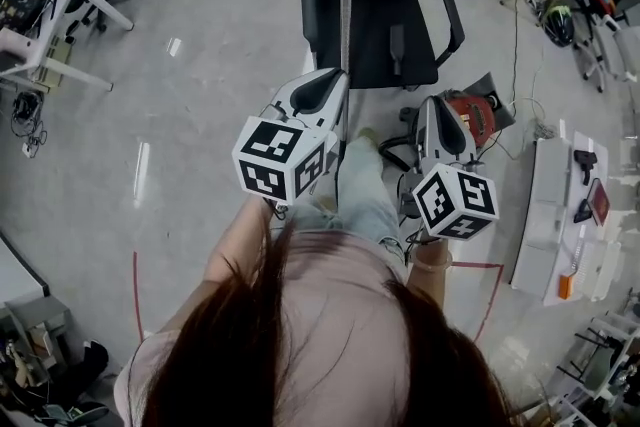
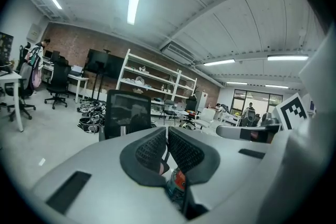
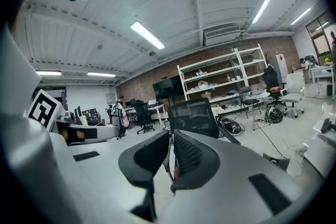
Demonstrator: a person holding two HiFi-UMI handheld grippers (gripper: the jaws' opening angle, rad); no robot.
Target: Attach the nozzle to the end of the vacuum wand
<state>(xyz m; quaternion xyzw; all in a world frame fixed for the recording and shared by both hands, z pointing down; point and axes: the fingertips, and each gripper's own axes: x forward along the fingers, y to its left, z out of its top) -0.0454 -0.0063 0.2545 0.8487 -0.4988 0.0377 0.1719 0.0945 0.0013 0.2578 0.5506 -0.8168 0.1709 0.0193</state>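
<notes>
Both tongs are pinched shut and empty, the left gripper [image 2: 167, 139] and right gripper [image 3: 171, 144] level and side by side, aimed at the black office chair [image 1: 375, 45]. The vacuum wand [image 1: 345, 35] is a slim grey rod standing roughly upright in front of the seat, its long axis running straight away from the person. The red vacuum body [image 1: 472, 118] sits on the floor just right of it. Bare floor [image 1: 200, 95] opens wide on the left; on the right it's tighter, with a cable [image 1: 515, 65] and a white shelf [image 1: 545, 215] carrying black attachments [image 1: 585, 159].
</notes>
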